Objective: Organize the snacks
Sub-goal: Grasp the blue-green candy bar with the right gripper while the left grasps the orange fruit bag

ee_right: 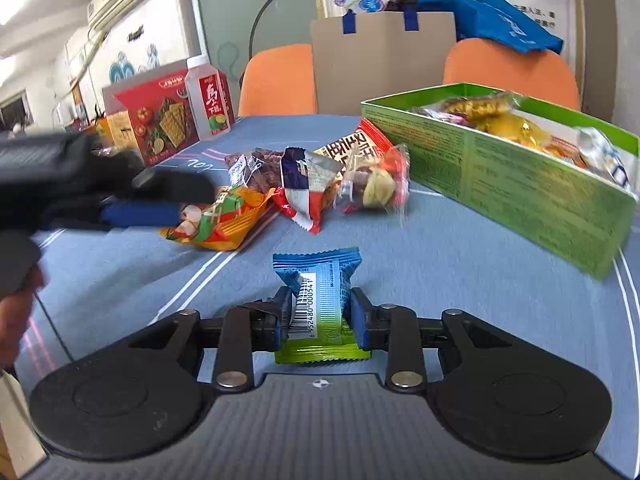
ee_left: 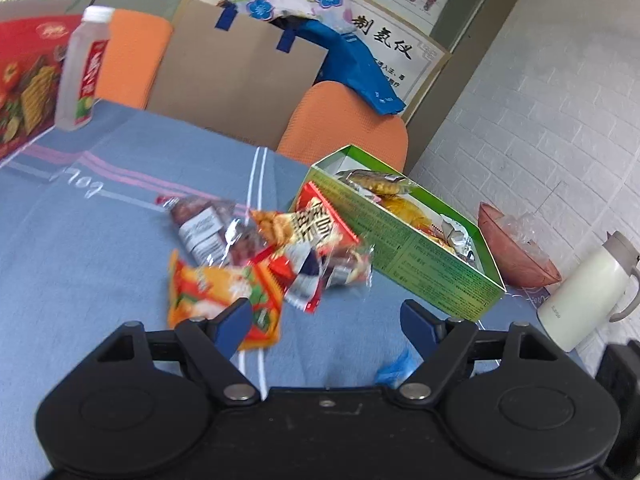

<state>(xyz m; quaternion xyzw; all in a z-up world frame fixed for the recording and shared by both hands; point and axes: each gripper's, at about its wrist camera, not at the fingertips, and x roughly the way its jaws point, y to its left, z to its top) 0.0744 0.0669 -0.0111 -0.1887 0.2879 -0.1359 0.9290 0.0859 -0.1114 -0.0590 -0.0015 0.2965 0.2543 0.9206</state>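
A pile of snack packets [ee_left: 264,248] lies on the blue tablecloth [ee_left: 100,240], left of an open green box [ee_left: 420,252] that holds several snacks. My left gripper [ee_left: 326,320] is open just in front of the pile, its left finger over an orange packet [ee_left: 216,292]. My right gripper [ee_right: 320,316] is shut on a blue and green snack packet [ee_right: 320,300], held above the cloth. In the right wrist view the pile [ee_right: 320,184] is ahead, the green box [ee_right: 512,172] to the right, and the left gripper [ee_right: 140,208] comes in from the left by the orange packet [ee_right: 224,220].
A drink bottle [ee_left: 82,68] and a red cracker box [ee_left: 28,80] stand at the far left. Orange chairs [ee_left: 344,120] and a cardboard bag [ee_left: 240,76] are behind the table. A pink bowl [ee_left: 516,252] and a white jug [ee_left: 584,288] stand right of the green box.
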